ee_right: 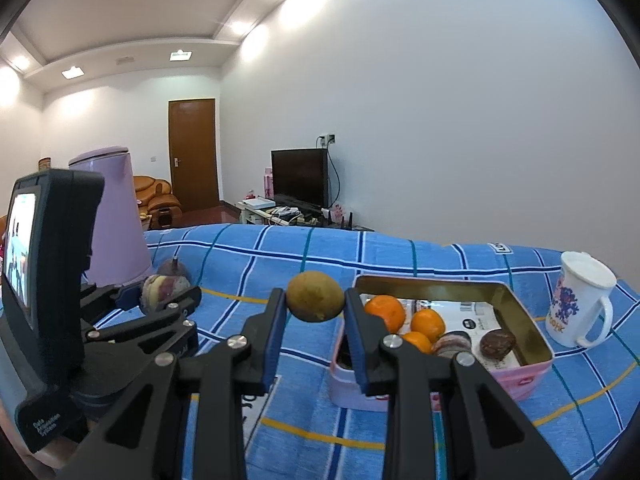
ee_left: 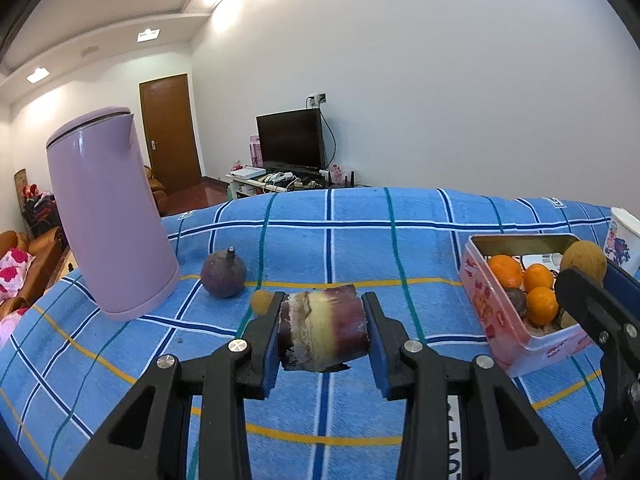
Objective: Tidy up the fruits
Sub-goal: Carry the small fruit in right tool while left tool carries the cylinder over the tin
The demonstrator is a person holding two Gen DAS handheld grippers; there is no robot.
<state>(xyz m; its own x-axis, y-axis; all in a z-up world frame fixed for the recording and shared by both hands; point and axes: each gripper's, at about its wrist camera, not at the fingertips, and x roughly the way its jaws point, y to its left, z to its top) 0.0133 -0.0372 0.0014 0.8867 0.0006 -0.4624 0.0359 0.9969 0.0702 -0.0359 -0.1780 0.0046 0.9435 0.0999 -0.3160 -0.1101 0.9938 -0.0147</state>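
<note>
Looking at it, your right tool (ee_right: 315,300) clamps the brownish fruit (ee_right: 315,296) right at the pink tin (ee_right: 520,376)'s near-left rim, so it's nearer. Your left tool (ee_left: 324,326) pinches the sugarcane chunk (ee_left: 324,330) crosswise, tin off to its right.

The pink tin (ee_left: 496,316) hides its lower fruits, and the mug (ee_left: 622,240) is cut off.

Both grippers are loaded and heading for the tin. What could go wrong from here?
1. The pink tin already holds oranges and dark fruits, so space is tight; the sugarcane piece may not lie flat.
2. The right gripper holds the round brown fruit only at its sides; it could roll out.
3. The grippers are close together and might collide over the tin.
</note>
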